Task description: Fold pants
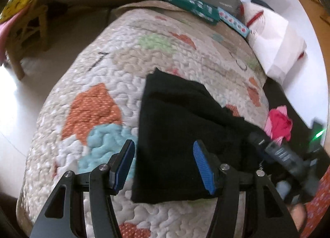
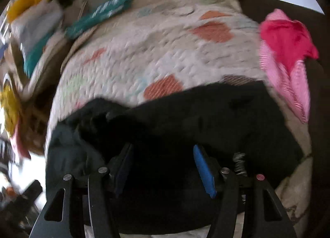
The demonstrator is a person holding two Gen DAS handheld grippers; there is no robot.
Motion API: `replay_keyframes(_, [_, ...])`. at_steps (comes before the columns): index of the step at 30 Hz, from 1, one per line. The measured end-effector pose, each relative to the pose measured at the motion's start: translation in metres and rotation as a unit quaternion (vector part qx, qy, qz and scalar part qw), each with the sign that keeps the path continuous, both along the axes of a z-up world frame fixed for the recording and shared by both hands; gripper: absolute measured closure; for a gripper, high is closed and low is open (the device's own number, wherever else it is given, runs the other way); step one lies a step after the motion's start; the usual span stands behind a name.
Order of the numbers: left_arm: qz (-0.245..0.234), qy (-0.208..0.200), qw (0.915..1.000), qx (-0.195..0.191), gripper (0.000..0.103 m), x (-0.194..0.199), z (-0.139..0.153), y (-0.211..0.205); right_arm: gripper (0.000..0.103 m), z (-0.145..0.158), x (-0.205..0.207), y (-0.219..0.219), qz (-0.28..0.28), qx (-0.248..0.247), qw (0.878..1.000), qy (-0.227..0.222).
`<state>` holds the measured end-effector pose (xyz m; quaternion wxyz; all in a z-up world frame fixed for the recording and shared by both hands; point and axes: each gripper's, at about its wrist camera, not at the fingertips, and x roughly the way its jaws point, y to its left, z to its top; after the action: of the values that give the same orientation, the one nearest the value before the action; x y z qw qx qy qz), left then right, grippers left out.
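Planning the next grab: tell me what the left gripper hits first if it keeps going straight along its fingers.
Most likely the black pants: the open left gripper straddles their near left edge, with the quilt showing beside it. Depth is unclear, so contact height is a guess.

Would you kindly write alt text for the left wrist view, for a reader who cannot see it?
Black pants, folded, lie on a patchwork quilt, with the open left gripper just above their near edge, gripping nothing. A pink garment lies to the right, and the blurred right gripper shows near the pants' right edge.
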<state>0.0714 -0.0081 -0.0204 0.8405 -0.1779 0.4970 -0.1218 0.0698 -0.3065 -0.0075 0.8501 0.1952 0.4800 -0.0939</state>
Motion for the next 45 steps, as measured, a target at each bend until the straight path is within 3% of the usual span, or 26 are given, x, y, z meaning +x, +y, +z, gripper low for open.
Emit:
replay_keyframes(2, [-0.008,0.012,0.9999,0.006,0.045,0.001,-0.012,-0.003,0.038,0.016,-0.001,-0.003,-0.004,0.007,0.999,-0.035])
replay_keyframes(6, [-0.002,0.035,0.9992,-0.016,0.045,0.001,-0.036,0.009,0.038,0.035,0.008,0.025,0.056,0.069,0.993,-0.079])
replay_keyframes(9, [-0.010,0.029,0.9994,-0.017,0.045,0.000,-0.036,0.009,0.038,0.023,0.017,0.049,0.102,0.132,0.984,-0.069])
replay_keyframes(11, [-0.013,0.026,0.9995,-0.016,0.045,-0.001,-0.036,0.008,0.038,0.003,0.022,0.059,0.109,0.136,0.984,-0.041])
replay_keyframes(13, [-0.013,0.025,0.9995,-0.018,0.044,-0.001,-0.037,0.009,0.038,-0.022,0.024,0.058,0.089,0.124,0.988,-0.003])
replay_keyframes(15, [-0.011,0.025,0.9994,-0.022,0.044,-0.001,-0.036,0.010,0.039,-0.035,0.021,0.049,0.071,0.140,0.988,-0.009])
replay_keyframes(20, [-0.001,0.037,0.9979,-0.053,0.044,-0.002,-0.034,0.019,0.038,-0.004,0.008,0.028,0.057,0.119,0.991,-0.037])
replay_keyframes(24, [0.008,0.039,0.9963,-0.076,0.044,-0.002,-0.029,0.025,0.038,0.025,-0.020,-0.009,0.007,0.076,0.994,-0.071])
replay_keyframes(29, [-0.016,-0.012,0.9988,-0.044,0.044,-0.004,0.004,0.017,0.038,0.025,-0.074,-0.060,-0.104,0.057,0.990,-0.077])
replay_keyframes(33, [-0.070,-0.049,0.9962,-0.020,0.044,0.002,0.038,-0.018,0.038,0.014,-0.101,-0.077,-0.164,0.067,0.982,-0.060])
replay_keyframes(36, [-0.134,-0.040,0.9901,0.000,0.044,0.016,0.053,-0.065,0.038,0.004,-0.101,-0.080,-0.165,0.088,0.981,-0.055])
replay_keyframes(41, [-0.238,-0.013,0.9712,0.001,0.043,0.042,0.056,-0.156,0.037,-0.015,-0.102,-0.074,-0.159,0.124,0.978,-0.052])
replay_keyframes(45, [-0.298,-0.009,0.9541,0.034,0.043,0.052,0.042,-0.223,0.037,-0.020,-0.106,-0.079,-0.171,0.141,0.973,-0.067])
